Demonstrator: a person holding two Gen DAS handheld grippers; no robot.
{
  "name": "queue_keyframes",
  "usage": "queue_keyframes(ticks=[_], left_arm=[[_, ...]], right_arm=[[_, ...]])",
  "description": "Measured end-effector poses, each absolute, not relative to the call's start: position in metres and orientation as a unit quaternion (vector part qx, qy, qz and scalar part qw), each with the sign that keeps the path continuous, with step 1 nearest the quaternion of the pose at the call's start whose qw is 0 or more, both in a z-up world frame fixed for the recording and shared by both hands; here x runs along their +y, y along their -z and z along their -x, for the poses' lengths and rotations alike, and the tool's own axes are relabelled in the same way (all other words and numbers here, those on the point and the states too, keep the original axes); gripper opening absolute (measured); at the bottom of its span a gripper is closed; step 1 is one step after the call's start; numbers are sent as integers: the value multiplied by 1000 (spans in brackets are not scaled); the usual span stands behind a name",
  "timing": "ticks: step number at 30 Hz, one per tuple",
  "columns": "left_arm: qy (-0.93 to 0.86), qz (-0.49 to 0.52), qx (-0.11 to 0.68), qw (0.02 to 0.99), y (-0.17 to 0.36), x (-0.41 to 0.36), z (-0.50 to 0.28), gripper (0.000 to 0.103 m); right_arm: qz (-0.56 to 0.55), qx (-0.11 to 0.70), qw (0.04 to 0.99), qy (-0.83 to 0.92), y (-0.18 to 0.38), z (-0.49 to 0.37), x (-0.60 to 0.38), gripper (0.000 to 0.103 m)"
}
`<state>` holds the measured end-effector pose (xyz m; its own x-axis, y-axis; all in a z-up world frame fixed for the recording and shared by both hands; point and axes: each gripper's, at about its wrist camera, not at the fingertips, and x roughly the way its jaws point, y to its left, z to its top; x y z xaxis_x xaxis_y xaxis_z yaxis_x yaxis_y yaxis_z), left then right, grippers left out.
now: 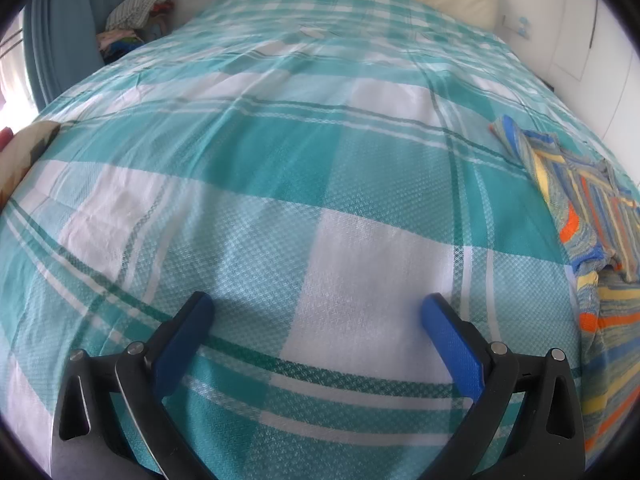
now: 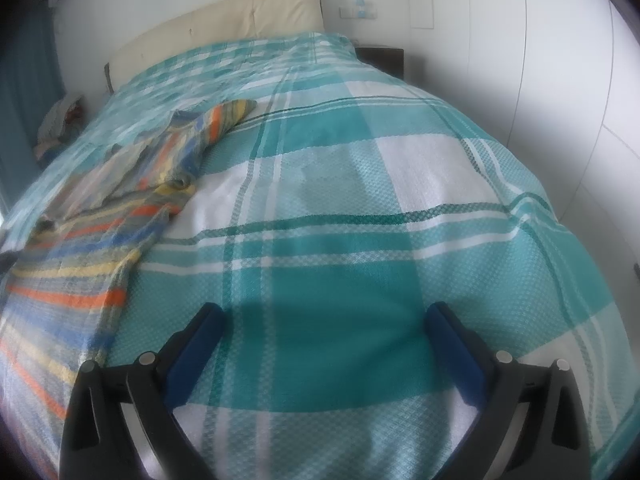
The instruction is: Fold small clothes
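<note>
Bed: I see it filling both views, covered in a teal and white checked bedspread
Headboard: cream, padded, against the white wall at the far end
Clothes pile: heaped beside the far left corner of the bed, next to a blue curtain
Striped garment: blue, yellow and orange, lying rumpled on the bedspread; right of my left gripper, left of my right one
Left gripper: spread wide, nothing between its blue pads, over bare bedspread
Right gripper: also spread wide and holding nothing, just beside the garment's edge
</note>
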<state>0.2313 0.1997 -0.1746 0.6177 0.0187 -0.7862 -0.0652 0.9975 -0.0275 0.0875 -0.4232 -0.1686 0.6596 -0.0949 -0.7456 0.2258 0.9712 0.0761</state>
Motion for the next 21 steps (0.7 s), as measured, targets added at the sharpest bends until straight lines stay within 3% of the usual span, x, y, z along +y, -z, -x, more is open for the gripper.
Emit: queue_keyframes(ticks=[21], left_arm=[[-24, 27, 437, 899, 175, 200, -231, 103]], right_arm=[[-83, 400, 909, 88, 169, -87, -424, 101]])
